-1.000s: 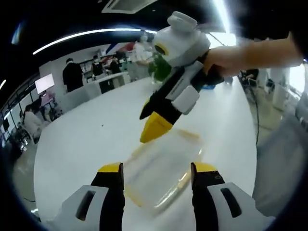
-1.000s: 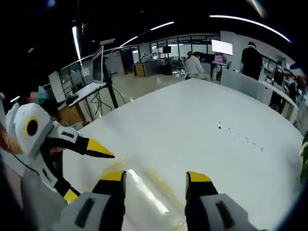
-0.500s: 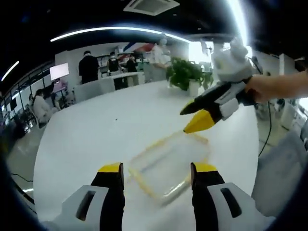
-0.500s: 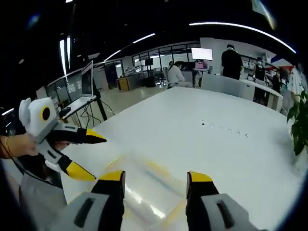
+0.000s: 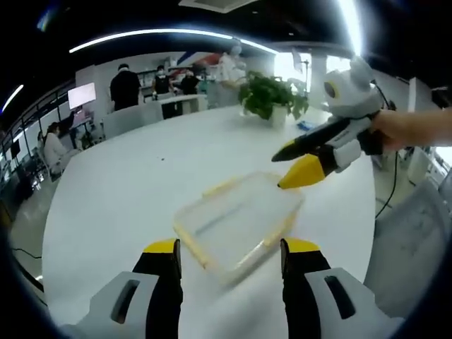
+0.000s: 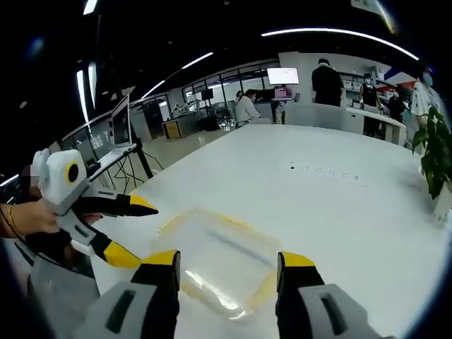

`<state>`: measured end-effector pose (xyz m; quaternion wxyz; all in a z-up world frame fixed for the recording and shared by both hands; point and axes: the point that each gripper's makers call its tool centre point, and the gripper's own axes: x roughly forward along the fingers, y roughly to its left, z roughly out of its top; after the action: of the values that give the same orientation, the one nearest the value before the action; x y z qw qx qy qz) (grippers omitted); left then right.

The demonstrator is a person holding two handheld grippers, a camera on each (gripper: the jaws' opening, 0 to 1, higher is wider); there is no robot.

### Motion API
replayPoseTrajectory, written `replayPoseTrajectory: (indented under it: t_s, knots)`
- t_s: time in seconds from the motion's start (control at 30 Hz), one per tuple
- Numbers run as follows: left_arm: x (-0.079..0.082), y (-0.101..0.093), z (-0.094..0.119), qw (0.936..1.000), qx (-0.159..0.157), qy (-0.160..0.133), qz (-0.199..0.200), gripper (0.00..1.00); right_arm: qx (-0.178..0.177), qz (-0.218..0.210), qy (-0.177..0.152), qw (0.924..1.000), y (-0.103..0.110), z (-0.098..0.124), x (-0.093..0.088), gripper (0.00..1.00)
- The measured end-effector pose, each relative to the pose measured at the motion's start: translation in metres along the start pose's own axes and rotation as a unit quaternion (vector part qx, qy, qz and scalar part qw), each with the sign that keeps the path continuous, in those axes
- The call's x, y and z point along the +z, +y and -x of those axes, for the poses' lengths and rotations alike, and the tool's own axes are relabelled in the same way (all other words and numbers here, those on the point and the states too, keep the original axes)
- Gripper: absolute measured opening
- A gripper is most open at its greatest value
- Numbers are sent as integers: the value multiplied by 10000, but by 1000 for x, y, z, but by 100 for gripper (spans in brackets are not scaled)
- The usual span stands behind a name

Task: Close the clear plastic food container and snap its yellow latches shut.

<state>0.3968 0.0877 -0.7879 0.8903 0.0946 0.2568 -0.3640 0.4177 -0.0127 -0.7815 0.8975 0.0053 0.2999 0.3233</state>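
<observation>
A clear plastic food container with yellow edges lies flat on the white table; it is blurred, and I cannot tell how its latches stand. My left gripper hovers open just short of its near side. My right gripper reaches in from the right, open, with its yellow tip above the container's far right corner. In the right gripper view the container lies between and beyond the open jaws of my right gripper. There my left gripper, held by a hand, stands open beside the container's left edge.
A potted plant stands on the far side of the table, also at the right edge. Several people sit and stand at desks behind. A screen on a stand is off the table's left. The table's edge runs close by.
The right gripper has swung from right over the container out to its far right corner. Both cameras have shifted, and the container now shows more fully in both views.
</observation>
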Motion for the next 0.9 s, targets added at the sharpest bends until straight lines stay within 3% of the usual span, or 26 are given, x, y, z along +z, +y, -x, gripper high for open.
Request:
replayPoseTrajectory:
  t_s: [0.23, 0.4, 0.5, 0.73, 0.9]
  knots:
    - [-2, 3, -3, 10000, -14, 49, -47, 53, -31, -168, 76, 9998, -2, 2, -12, 59]
    - [-3, 6, -4, 10000, -2, 83, -43, 53, -42, 34, 238, 9997, 0, 2, -24, 59]
    - [-5, 5, -6, 9999, -19, 132, 47, 52, -218, 667, 383, 9968, -4, 3, -29, 58]
    - [-9, 1, -12, 9996, -68, 244, -80, 51, -207, 881, 520, 9945, -1, -1, -35, 57]
    - [-10, 2, -16, 9996, -87, 268, -82, 49, -168, 781, 502, 9955, -3, -2, -38, 56]
